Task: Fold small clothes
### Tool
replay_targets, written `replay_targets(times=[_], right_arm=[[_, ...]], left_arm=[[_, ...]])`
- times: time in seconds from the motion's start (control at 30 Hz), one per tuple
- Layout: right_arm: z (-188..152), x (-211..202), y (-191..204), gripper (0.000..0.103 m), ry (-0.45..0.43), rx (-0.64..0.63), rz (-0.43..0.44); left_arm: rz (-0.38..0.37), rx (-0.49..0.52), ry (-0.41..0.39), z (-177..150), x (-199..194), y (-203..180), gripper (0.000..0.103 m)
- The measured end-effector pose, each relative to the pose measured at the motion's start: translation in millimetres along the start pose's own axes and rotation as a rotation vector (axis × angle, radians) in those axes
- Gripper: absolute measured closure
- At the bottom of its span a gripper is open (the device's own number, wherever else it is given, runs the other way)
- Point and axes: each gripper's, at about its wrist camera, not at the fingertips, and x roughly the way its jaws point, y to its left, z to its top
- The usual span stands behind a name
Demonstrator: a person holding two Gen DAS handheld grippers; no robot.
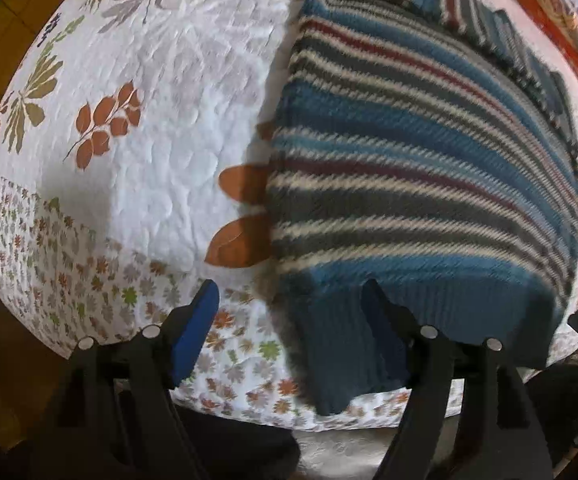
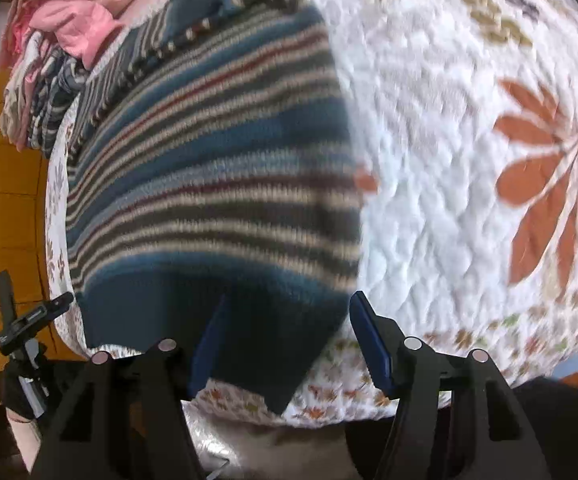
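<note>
A knit sweater (image 1: 409, 168) with blue, grey, cream and dark red stripes lies flat on a white quilted bedspread (image 1: 177, 80) printed with leaves. Its plain blue hem reaches the near bed edge. My left gripper (image 1: 289, 320) is open, and the hem's left corner lies between its fingers. In the right wrist view the same sweater (image 2: 209, 168) fills the left half. My right gripper (image 2: 289, 336) is open around the hem's right corner. The left gripper (image 2: 29, 320) shows at that view's left edge. The image is motion-blurred.
A heap of pink and striped clothes (image 2: 69, 28) sits at the far end of the bed, and orange fabric (image 1: 549, 12) lies beyond the sweater. Wooden floor (image 2: 1, 200) runs beside the bed. White quilt (image 2: 449, 160) spreads to the sweater's right.
</note>
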Motion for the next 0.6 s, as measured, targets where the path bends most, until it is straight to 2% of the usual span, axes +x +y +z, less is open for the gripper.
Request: replay_targets(times=[0.1,0.17,0.3,0.37,0.43,0.47,0.5,0.53,0.57,0.6], right_arm=[[-6,14,-3,0.040,0.056,0.037,-0.006],[-8,24,-5,0.039,0.101,0.062,0.011],[-9,31,0,0.039,0.117,0.037,-0.016],[-10,33,2,0.042,0.114,0.030,-0.022],[-10,35,4,0.052,0.111,0.028,-0.032],[-10,35,5,0.056,0.109,0.031,-0.038],[-10,35,3,0.064,0.107,0.039,-0.037],[-10,35,3,0.074,0.105,0.042,-0.036],[-10,35,2,0.078,0.104,0.046,-0.032],[-10,35,1,0.086,0.104,0.051,-0.014]], left_arm=[[-0.059,-0.027,0.048,-1,10,4,0.029],[-0.069,-0.030,0.077,-2,18,4,0.029],[-0.092,0.000,0.129,-3,33,-2,0.029],[-0.106,0.016,0.145,-5,37,-6,0.031],[-0.135,0.026,0.150,-6,38,-8,0.035],[-0.158,0.025,0.156,-7,39,-10,0.044],[-0.198,0.016,0.167,-8,39,-10,0.056],[-0.216,0.009,0.172,-10,40,-11,0.061],[-0.234,0.004,0.176,-11,40,-10,0.072],[-0.262,-0.003,0.182,-12,40,-10,0.087]])
